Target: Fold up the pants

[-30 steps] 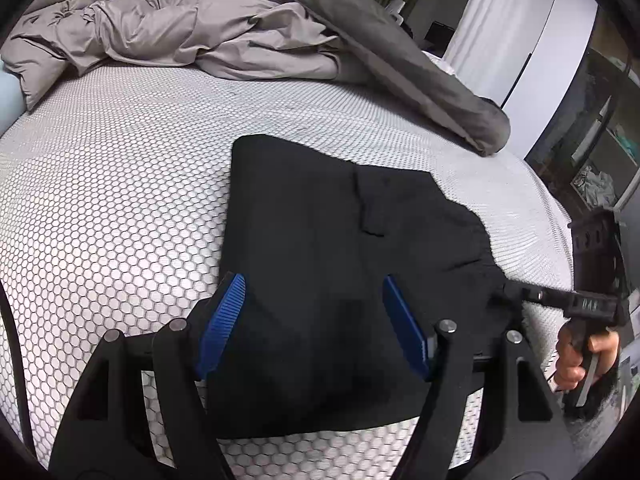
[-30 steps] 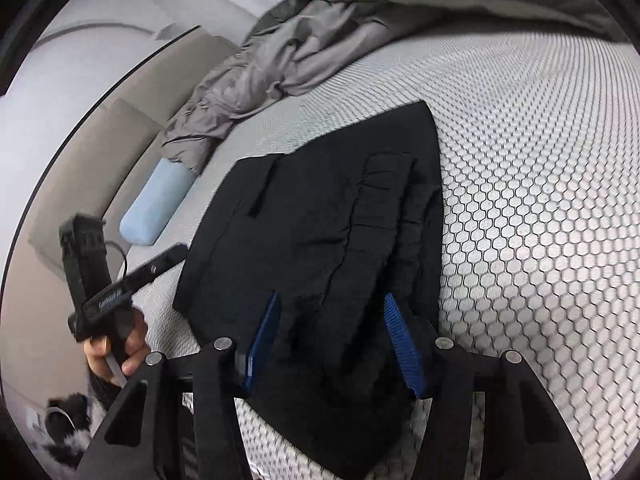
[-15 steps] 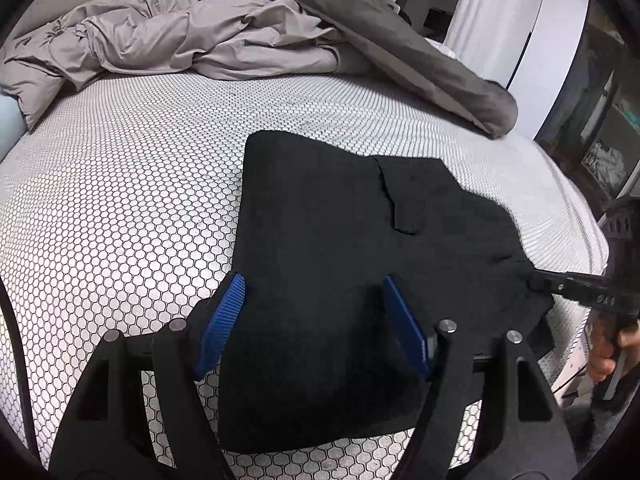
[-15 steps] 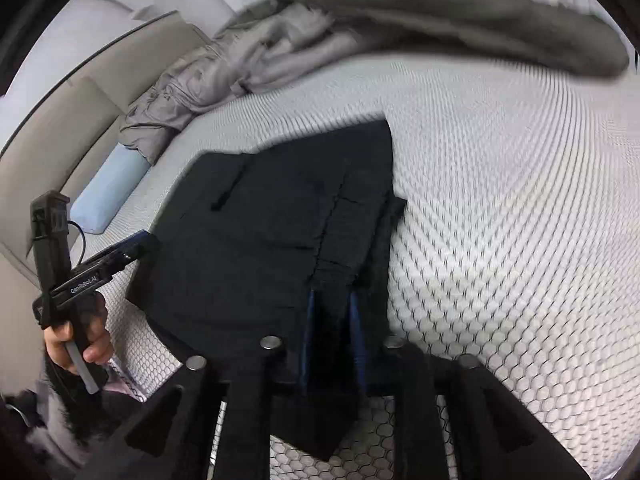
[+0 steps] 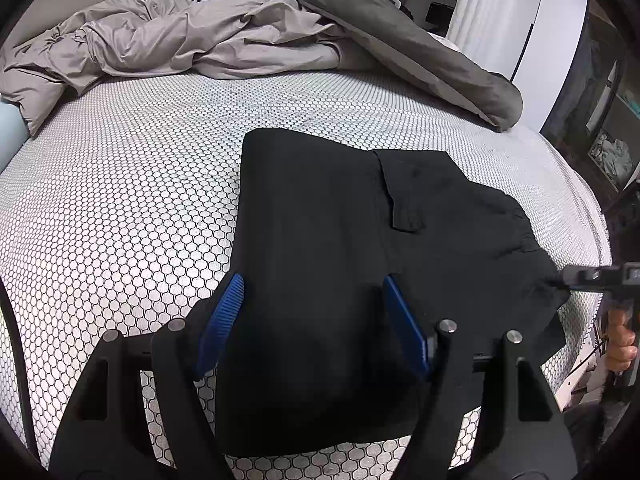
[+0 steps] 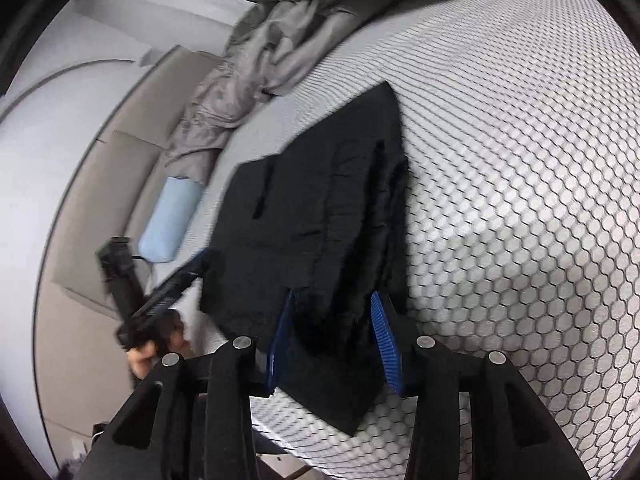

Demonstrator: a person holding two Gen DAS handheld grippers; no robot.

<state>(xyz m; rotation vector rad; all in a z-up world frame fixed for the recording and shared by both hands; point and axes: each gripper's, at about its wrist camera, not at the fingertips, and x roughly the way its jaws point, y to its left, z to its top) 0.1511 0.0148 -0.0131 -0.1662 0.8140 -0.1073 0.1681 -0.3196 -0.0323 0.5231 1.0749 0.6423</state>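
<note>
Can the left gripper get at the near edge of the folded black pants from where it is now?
Probably yes. The left gripper stands open right over the folded black pants, its blue fingers straddling the cloth, and nothing lies between them and that edge on the honeycomb-patterned mattress.

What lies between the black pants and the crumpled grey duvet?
Only bare hexagon-patterned mattress separates the pants from the duvet. The left wrist view shows it best.

Mattress (image 5: 120,208) bare left of pants (image 5: 320,240); duvet (image 5: 240,40) blocks far edge
</note>
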